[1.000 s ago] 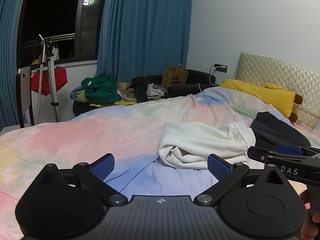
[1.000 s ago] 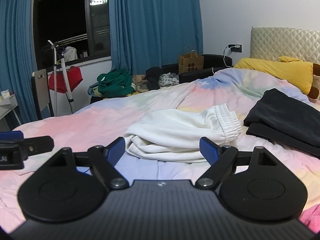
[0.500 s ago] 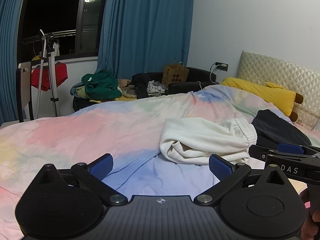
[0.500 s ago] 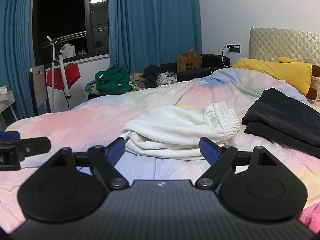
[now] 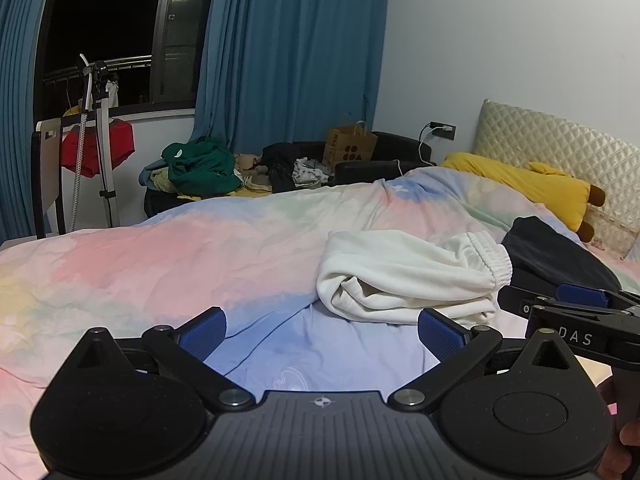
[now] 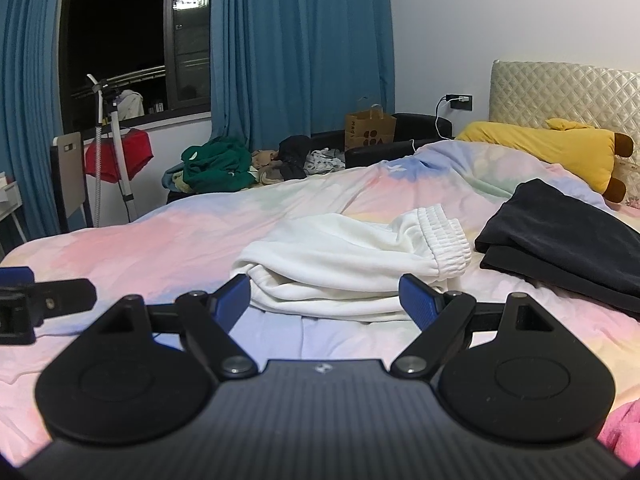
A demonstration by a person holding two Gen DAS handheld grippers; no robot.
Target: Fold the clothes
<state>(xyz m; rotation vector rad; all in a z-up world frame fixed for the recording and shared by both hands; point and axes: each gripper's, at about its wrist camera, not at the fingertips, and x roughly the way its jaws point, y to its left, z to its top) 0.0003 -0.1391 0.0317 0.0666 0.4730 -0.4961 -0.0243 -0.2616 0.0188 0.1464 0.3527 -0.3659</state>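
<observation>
A folded white garment (image 5: 412, 276) (image 6: 352, 260) with a ribbed waistband lies on the pastel duvet (image 5: 200, 252) (image 6: 160, 248). To its right rests a folded black garment (image 5: 556, 256) (image 6: 568, 240). My left gripper (image 5: 320, 326) hovers open over the duvet, short of the white garment and to its left. My right gripper (image 6: 326, 294) is open too, its blue pads either side of the garment's near edge, a little short of it. Neither holds anything. The right gripper (image 5: 576, 304) shows at the left view's right edge, and the left gripper (image 6: 36, 300) at the right view's left edge.
A yellow plush pillow (image 6: 552, 152) leans at the quilted headboard (image 6: 568, 92). Behind the bed a dark sofa carries a clothes pile (image 5: 200, 168) and a paper bag (image 5: 352, 146). A stand with a red garment (image 5: 98, 152) is by the window. Pink fabric (image 6: 620, 428) lies bottom right.
Both grippers have drifted slightly, so the white garment sits a little higher and farther in the views. Both stay open; the clothes have not moved.
</observation>
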